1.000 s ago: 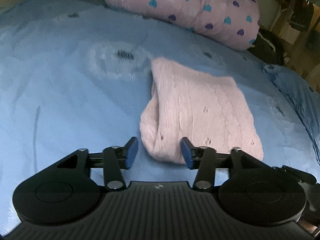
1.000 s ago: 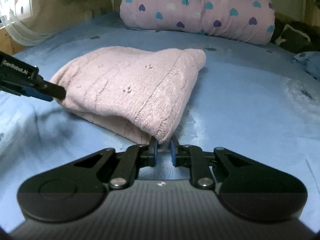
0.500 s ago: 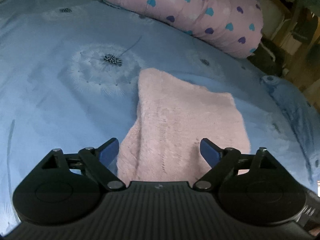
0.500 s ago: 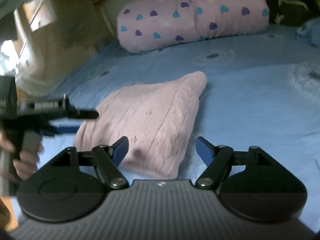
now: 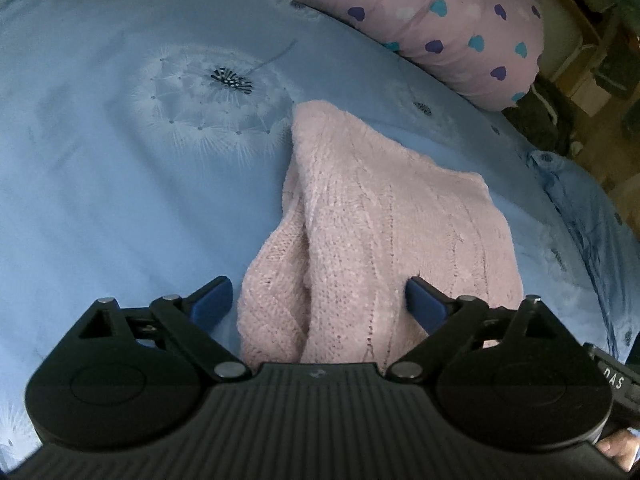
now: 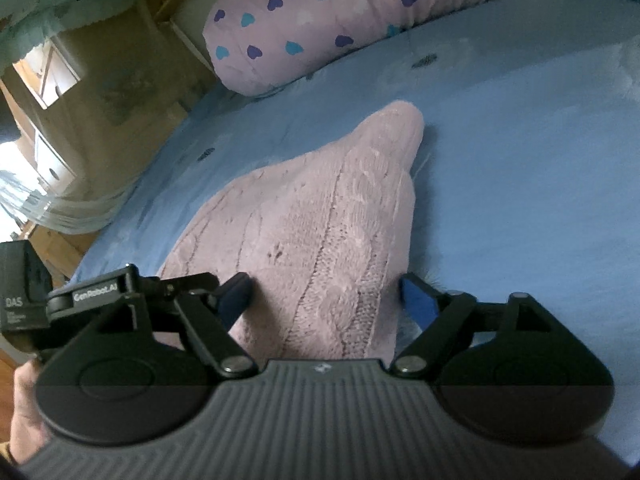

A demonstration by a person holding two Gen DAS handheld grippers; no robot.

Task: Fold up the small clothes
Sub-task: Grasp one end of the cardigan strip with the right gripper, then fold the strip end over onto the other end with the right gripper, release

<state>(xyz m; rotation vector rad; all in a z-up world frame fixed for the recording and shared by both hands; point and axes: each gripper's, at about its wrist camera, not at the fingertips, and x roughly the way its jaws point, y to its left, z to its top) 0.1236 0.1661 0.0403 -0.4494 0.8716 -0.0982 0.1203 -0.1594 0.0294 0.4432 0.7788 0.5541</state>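
A folded pink knit garment [image 5: 380, 232] lies on the blue bedsheet [image 5: 120, 200]. My left gripper [image 5: 316, 294] hovers over its near end, and its jaws are still opening. The blue pads stand on either side of the knit without pressing it. In the right wrist view the same garment [image 6: 320, 220] tapers to a point at the far end. My right gripper [image 6: 326, 287] straddles its near edge, jaws wide and still opening, with no pad pressing the cloth. The left gripper's black housing [image 6: 24, 304] shows at the left, held by a hand [image 6: 24, 408].
A pink rolled quilt with blue and purple hearts [image 5: 440, 8] lies across the far side of the bed. Dark clothing [image 5: 540, 120] and a crumpled blue cloth [image 5: 580, 200] sit at the right. Wooden furniture and a pale curtain [image 6: 40, 208] stand beyond the bed's left edge.
The right gripper was shut on the garment's corner and has let it go and opened wide. The left gripper has opened too and moved forward over the garment. The right view has rolled.
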